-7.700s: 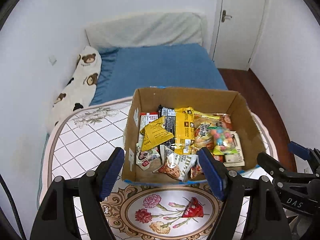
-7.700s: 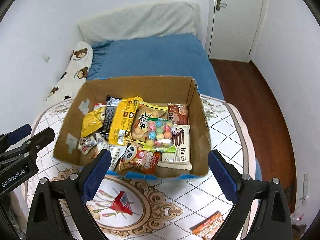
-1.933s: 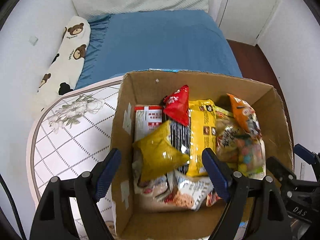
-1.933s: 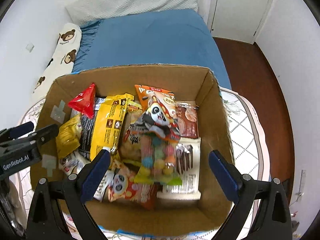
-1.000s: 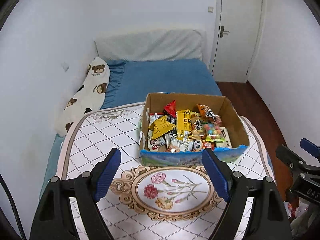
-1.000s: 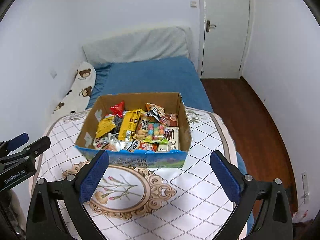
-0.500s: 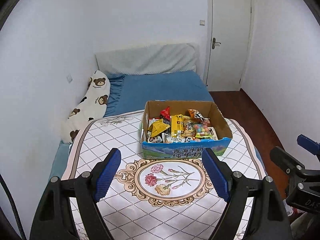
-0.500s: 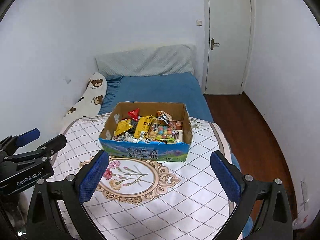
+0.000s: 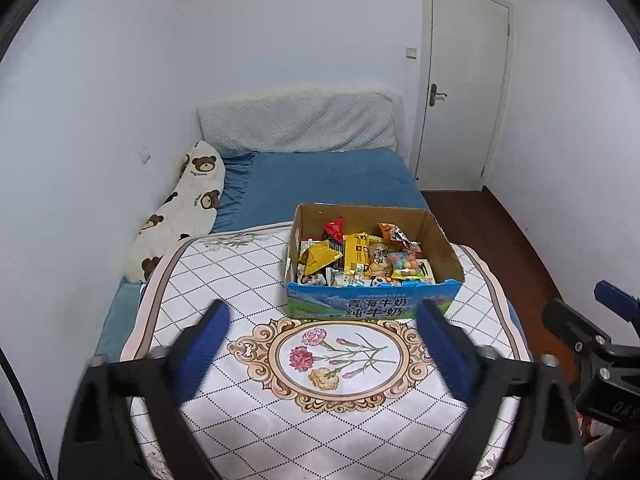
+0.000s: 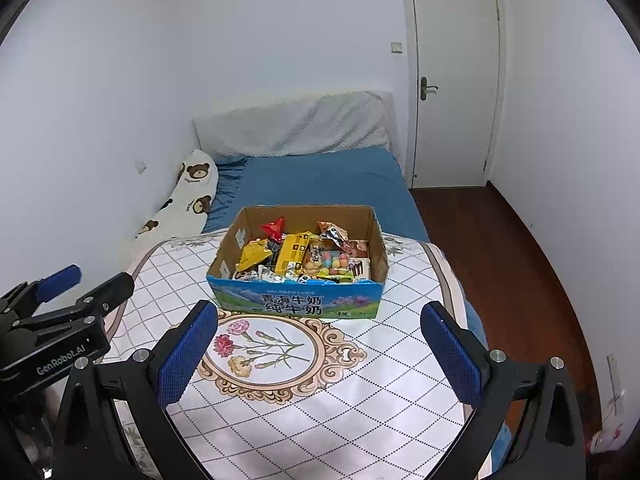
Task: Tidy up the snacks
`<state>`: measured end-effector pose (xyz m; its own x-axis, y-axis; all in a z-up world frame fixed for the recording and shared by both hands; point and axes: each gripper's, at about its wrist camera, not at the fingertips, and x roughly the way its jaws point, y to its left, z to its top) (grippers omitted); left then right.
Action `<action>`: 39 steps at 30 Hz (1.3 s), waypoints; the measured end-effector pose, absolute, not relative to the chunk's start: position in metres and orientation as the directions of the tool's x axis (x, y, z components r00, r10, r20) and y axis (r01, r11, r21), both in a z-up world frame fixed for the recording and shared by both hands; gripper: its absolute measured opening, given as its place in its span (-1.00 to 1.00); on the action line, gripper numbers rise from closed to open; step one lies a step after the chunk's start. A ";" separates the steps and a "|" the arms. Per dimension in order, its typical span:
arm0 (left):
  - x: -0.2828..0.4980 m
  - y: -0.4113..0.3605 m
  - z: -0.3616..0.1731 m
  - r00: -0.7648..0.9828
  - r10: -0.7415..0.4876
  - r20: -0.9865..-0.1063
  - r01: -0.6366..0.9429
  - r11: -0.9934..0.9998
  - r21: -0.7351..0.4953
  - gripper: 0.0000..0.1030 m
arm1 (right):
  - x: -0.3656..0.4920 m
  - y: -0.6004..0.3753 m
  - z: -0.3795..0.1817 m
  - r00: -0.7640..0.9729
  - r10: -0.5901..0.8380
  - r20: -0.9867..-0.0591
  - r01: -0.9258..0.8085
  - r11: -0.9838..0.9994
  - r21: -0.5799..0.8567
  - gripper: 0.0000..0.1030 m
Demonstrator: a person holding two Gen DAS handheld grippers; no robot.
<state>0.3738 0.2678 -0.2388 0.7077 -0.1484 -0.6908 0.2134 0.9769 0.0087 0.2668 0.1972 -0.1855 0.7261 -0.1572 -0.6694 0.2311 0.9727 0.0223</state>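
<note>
The snack box (image 9: pixel 372 268), packets piled inside, sits on the table (image 9: pixel 224 280) well ahead of my left gripper (image 9: pixel 322 350), whose empty jaws are opening, and ahead of my right gripper (image 10: pixel 318 350), spread wide and empty.

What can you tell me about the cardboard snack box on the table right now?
The cardboard snack box is an open-topped brown carton with no lid; its near face is printed blue and green with a landscape and white Chinese characters. It sits flat and upright on the patterned tablecloth, just beyond the flower medallion. Snack packets fill it, among them a yellow packet and a red packet poking up. Neither gripper touches it.
</note>
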 end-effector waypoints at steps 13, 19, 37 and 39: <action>0.415 0.258 -0.260 0.706 -0.099 -0.701 0.174 0.984 0.036 0.97 | 0.312 0.177 -0.207 0.712 -0.190 -0.675 0.265 0.964 0.008 1.00; 0.435 0.249 -0.270 0.698 -0.087 -0.711 0.175 0.983 0.051 0.97 | 0.338 0.166 -0.215 0.702 -0.207 -0.681 0.283 0.959 0.001 1.00; 0.453 0.240 -0.283 0.689 -0.070 -0.721 0.175 0.982 0.073 0.97 | 0.364 0.157 -0.229 0.676 -0.207 -0.708 0.284 0.959 -0.010 1.00; 0.453 0.240 -0.284 0.687 -0.070 -0.723 0.175 0.982 0.071 0.97 | 0.364 0.157 -0.229 0.676 -0.207 -0.707 0.284 0.959 -0.009 1.00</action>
<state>0.4532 0.2397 -0.2838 0.6870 -0.0704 -0.7232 0.1748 0.9821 0.0705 0.3637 0.1575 -0.2294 0.6760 -0.2070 -0.7072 0.2842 0.9587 -0.0089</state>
